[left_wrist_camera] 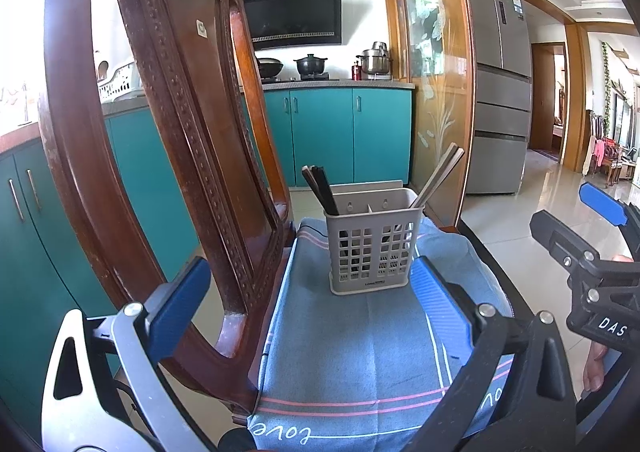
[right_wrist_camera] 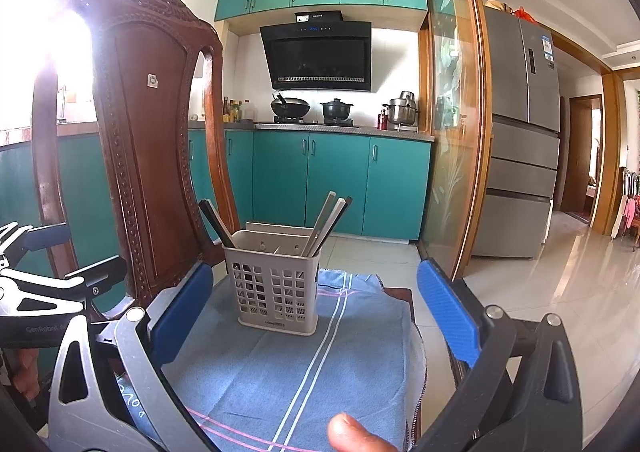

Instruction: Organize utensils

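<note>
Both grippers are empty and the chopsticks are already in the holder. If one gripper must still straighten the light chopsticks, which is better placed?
Probably the right gripper. Its jaws are open and the holder sits between them; the light chopsticks lean toward its side. The left gripper, also open, frames the holder too, but those chopsticks lean away from it.

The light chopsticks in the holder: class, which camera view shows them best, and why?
The right wrist view: the light chopsticks stand separated against teal cabinets. In the left wrist view, they blend into the pale glass panel behind the chopstick holder.

Teal kitchen cabinets point(right_wrist_camera: 340, 180), carved wooden chair point(right_wrist_camera: 148, 132) (window glare behind), steel fridge point(right_wrist_camera: 520, 124), glossy tiled floor point(right_wrist_camera: 560, 292).
</note>
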{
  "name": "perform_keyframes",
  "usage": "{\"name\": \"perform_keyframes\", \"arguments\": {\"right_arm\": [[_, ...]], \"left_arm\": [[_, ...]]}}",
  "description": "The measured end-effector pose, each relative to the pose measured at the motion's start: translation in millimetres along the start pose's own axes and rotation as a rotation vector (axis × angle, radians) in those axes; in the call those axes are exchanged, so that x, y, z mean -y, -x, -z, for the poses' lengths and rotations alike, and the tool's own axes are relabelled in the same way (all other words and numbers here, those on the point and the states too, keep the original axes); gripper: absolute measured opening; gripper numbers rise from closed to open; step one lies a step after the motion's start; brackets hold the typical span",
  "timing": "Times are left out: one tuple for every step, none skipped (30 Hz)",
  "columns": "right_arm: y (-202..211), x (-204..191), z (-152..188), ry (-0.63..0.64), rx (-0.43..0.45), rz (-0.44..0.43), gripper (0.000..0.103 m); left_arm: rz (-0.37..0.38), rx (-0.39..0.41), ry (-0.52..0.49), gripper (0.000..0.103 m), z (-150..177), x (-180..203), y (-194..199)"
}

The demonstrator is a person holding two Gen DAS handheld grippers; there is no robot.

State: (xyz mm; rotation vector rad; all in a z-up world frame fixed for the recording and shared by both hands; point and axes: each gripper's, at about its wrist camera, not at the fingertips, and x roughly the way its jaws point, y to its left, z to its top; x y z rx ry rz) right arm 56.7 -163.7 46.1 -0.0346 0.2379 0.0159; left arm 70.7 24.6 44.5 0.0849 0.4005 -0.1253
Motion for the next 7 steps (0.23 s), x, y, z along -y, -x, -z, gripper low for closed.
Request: {"name": "perform_keyframes", "arguments": {"right_arm": [[-3,2,1,-0.008,-0.009,0.001,0.1],[-7,4,3,-0.018,-0.022,0.006,0.1],[-17,8,7,-0.037,-0.056,0.023,0.1],[-25,12,11,-0.051,-0.087,0.037,0.1],[-44,18,19,-0.077,-0.154,0.06,0.1],[-59,23,26,-0.099,-0.208,0.066,0.1],[-88,30,42,-0.138,-0.309,0.064,0.1]], "left_arm": [[0.003,-0.009,0.003,0.099,0,0,-2],[0.007,-0.018,0.005,0.099,1,0,-4],[0.013,-0.03,0.007,0.099,2,0,-7],[0.026,-0.054,0.008,0.099,3,1,-11],[0.038,-0.079,0.009,0.099,5,1,-16],[0.056,-0.126,0.009,0.099,8,3,-24],[0.066,-0.155,0.008,0.099,10,4,-29]]}}
